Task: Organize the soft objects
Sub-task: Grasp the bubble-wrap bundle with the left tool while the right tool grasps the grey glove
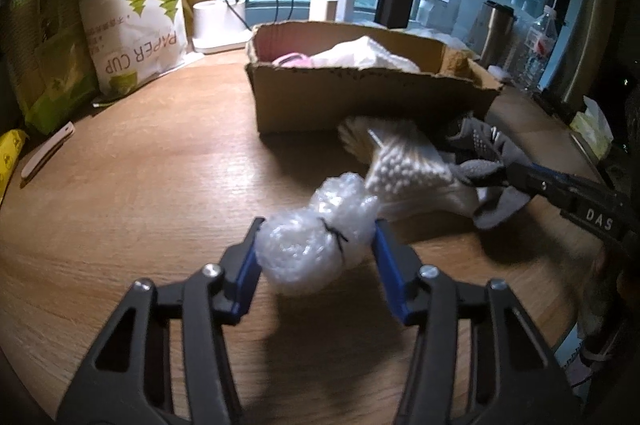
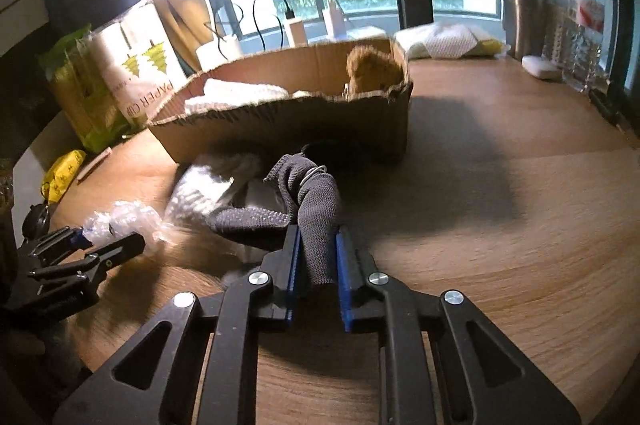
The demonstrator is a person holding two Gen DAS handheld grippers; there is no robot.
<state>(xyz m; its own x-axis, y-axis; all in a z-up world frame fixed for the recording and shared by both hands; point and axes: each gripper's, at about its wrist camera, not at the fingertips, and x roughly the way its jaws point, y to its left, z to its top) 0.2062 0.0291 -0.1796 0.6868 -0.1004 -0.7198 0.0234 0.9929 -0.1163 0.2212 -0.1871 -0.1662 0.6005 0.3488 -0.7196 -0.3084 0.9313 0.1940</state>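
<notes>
Left wrist view shows a wooden surface running to a window with a balcony rail. My left gripper has its fingers pinching a bubble-wrap bundle near me. My right gripper has its fingers pressed on a grey sock. A cardboard box sits just beyond, holding soft things. Paper-cup packs line the far left edge; bare wood lies open to the right.

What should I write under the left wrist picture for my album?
Left gripper squeezes a bubble wrap bundle on the wooden table, near a cardboard box.
</notes>
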